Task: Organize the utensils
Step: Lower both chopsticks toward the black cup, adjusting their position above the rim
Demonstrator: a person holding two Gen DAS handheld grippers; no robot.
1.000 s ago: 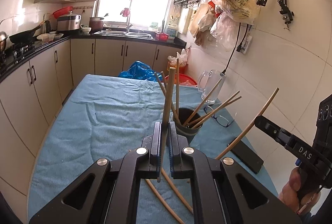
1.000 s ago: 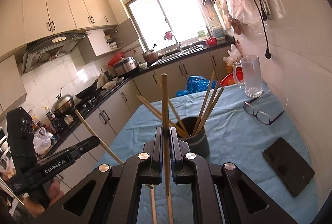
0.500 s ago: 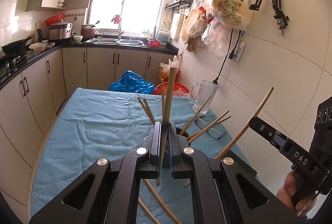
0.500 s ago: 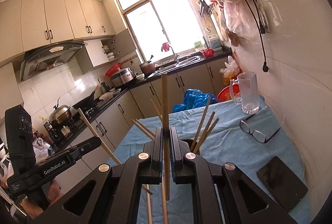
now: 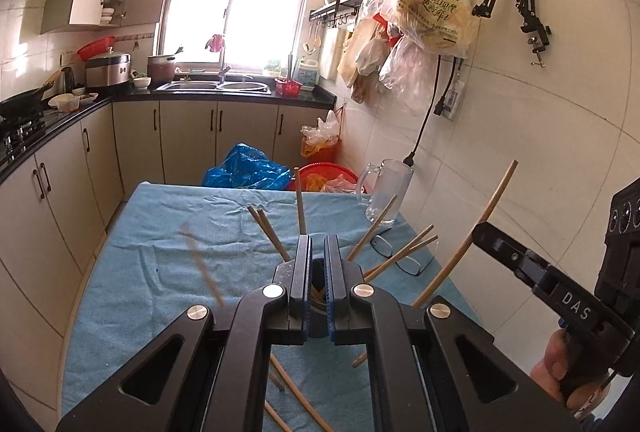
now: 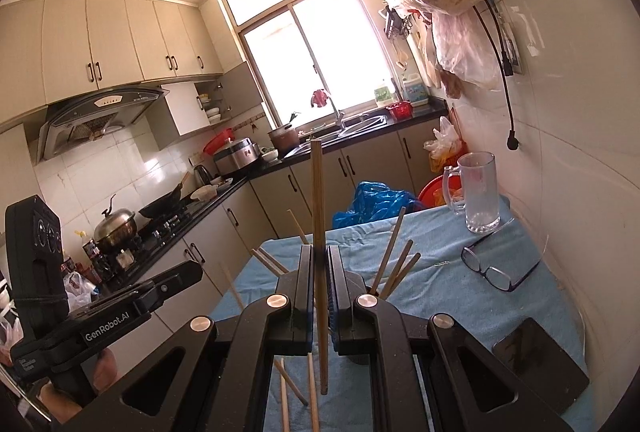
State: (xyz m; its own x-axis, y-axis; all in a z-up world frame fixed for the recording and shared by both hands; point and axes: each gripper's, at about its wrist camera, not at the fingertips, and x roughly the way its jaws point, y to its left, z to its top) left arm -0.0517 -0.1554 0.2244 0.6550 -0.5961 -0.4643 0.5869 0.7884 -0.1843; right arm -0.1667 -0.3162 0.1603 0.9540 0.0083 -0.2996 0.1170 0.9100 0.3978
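Observation:
My left gripper (image 5: 316,252) hovers over the dark utensil holder (image 5: 318,296) and its jaws stand slightly apart with nothing between them. A blurred chopstick (image 5: 200,264) is in mid-air to its left. Several wooden chopsticks (image 5: 392,256) stand in the holder. My right gripper (image 6: 319,264) is shut on an upright chopstick (image 6: 318,199), also seen at the right of the left wrist view (image 5: 472,236). Loose chopsticks (image 6: 296,388) lie on the blue cloth below.
A glass mug (image 6: 478,191), spectacles (image 6: 492,272) and a black phone (image 6: 536,360) lie on the right side of the blue table cloth (image 5: 160,232). The tiled wall runs along the right. Kitchen counters stand at left and back.
My left gripper has let go of its chopstick, which now flies blurred to the left. Both grippers rose and moved over the holder. The right gripper still holds its chopstick.

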